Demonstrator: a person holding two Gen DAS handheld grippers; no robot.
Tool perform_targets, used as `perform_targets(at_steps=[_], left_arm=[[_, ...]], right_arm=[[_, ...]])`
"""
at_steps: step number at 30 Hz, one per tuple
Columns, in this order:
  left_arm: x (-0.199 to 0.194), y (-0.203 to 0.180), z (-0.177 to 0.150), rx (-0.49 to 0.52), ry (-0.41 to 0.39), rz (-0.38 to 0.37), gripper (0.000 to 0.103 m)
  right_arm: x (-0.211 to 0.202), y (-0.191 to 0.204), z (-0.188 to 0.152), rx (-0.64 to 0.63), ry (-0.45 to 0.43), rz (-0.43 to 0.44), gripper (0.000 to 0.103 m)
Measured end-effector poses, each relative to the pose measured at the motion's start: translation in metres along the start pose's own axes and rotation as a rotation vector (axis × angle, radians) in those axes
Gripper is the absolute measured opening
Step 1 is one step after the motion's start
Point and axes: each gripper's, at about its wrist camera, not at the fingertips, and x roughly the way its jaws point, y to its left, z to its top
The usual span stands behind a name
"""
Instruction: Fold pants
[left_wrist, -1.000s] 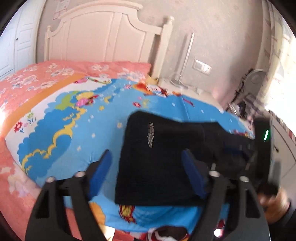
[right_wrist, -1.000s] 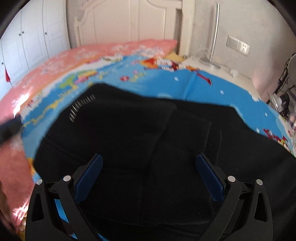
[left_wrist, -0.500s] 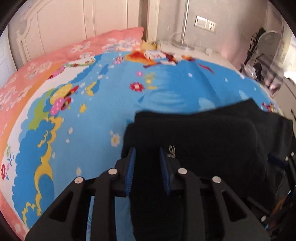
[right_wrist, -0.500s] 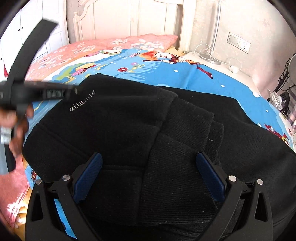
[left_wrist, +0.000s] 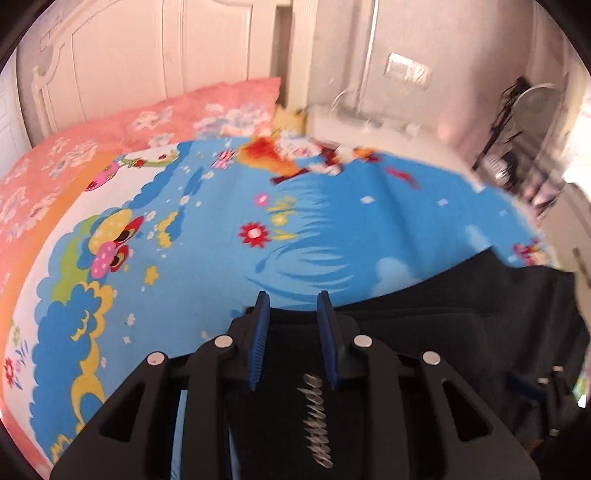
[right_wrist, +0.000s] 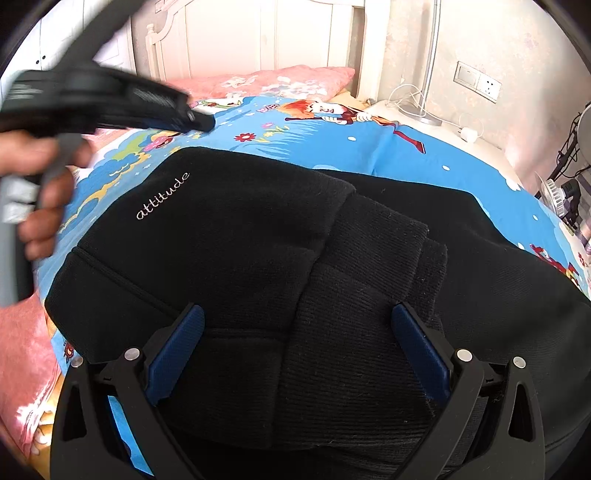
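Narrow-gapped left claw (left_wrist: 292, 317) above black pants (left_wrist: 424, 343) on cartoon bedsheet (left_wrist: 332, 236).

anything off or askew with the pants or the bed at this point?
Nothing damaged or spilled. The black pants lie folded on the cartoon bedsheet, but the ribbed cuffs are stacked unevenly, their edges stepped rather than flush. The left gripper has its jaws narrowed over the pants' edge; the right gripper is open above them.

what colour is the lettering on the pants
White script on the black pants, spelling "attitude"; clearest in the right wrist view.
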Motion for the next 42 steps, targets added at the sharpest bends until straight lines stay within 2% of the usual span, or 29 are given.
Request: perform_targets(at_steps=[3, 5, 7, 8, 11, 12, 15, 17, 19, 20, 21, 24, 26, 29, 30, 32, 33, 34, 35, 36, 40, 42], left_arm=[[-0.022, -0.021, -0.021, 0.021, -0.024, -0.092, 0.027], [-0.019, -0.032, -0.039, 0.022, 0.012, -0.086, 0.027], [0.003, -0.038, -0.053, 0.038, 0.091, -0.046, 0.028], [0.013, -0.039, -0.06, 0.042, 0.104, -0.028, 0.028], [-0.002, -0.039, -0.06, 0.01, 0.042, -0.025, 0.028], [-0.018, -0.038, -0.06, -0.013, -0.011, -0.02, 0.028], [-0.054, -0.032, -0.076, -0.083, -0.138, 0.067, 0.029], [-0.075, -0.026, -0.101, -0.153, -0.213, 0.134, 0.029], [-0.081, -0.019, -0.125, -0.223, -0.226, 0.144, 0.03], [-0.077, -0.015, -0.139, -0.247, -0.202, 0.148, 0.03], [-0.071, -0.014, -0.15, -0.243, -0.175, 0.154, 0.029], [-0.072, -0.027, -0.159, -0.132, -0.203, 0.211, 0.031], [-0.071, -0.022, -0.157, -0.164, -0.2, 0.178, 0.036], [-0.067, -0.02, -0.153, -0.173, -0.202, 0.158, 0.044], [-0.067, -0.023, -0.154, -0.161, -0.205, 0.167, 0.045], [-0.071, -0.022, -0.156, -0.176, -0.218, 0.145, 0.045], [-0.075, -0.018, -0.157, -0.202, -0.228, 0.119, 0.046], [-0.079, -0.013, -0.158, -0.233, -0.239, 0.098, 0.048], [-0.087, -0.004, -0.161, -0.283, -0.252, 0.085, 0.06], [-0.092, 0.006, -0.164, -0.328, -0.262, 0.067, 0.062], [-0.093, 0.04, -0.178, -0.437, -0.232, -0.053, 0.062], [-0.089, 0.055, -0.186, -0.505, -0.216, -0.138, 0.062]], right_arm=[[0.0, 0.0, 0.0, 0.001, -0.002, -0.002, 0.099], [0.0, 0.0, 0.0, 0.001, -0.002, -0.002, 0.099], [0.0, 0.0, -0.001, -0.001, 0.0, -0.003, 0.099], [0.0, 0.0, -0.001, -0.002, -0.001, -0.004, 0.099], [0.0, -0.002, 0.0, -0.001, 0.003, 0.001, 0.099], [0.0, -0.002, 0.0, 0.002, 0.004, 0.001, 0.099], [0.001, -0.002, 0.001, 0.002, 0.003, 0.001, 0.099], [0.0, -0.003, 0.001, 0.013, 0.001, 0.01, 0.099], [-0.004, -0.006, 0.004, 0.018, 0.007, 0.024, 0.099], [-0.008, -0.011, 0.007, 0.042, 0.009, 0.045, 0.096], [-0.014, -0.018, 0.012, 0.078, 0.004, 0.069, 0.094], [-0.025, -0.037, 0.031, 0.16, -0.023, 0.099, 0.086], [-0.026, -0.045, 0.048, 0.178, -0.032, 0.108, 0.079], [-0.014, -0.043, 0.067, 0.161, -0.033, 0.093, 0.077], [-0.003, -0.043, 0.073, 0.15, -0.014, 0.08, 0.076], [0.023, -0.044, 0.077, 0.124, 0.051, 0.029, 0.066], [0.036, -0.047, 0.074, 0.125, 0.088, 0.006, 0.065], [0.047, -0.053, 0.07, 0.137, 0.117, 0.02, 0.065], [0.051, -0.056, 0.067, 0.137, 0.114, 0.034, 0.065], [0.051, -0.056, 0.065, 0.12, 0.102, 0.029, 0.065], [0.05, -0.053, 0.06, 0.106, 0.084, 0.013, 0.065], [0.049, -0.052, 0.059, 0.111, 0.079, 0.011, 0.065]])
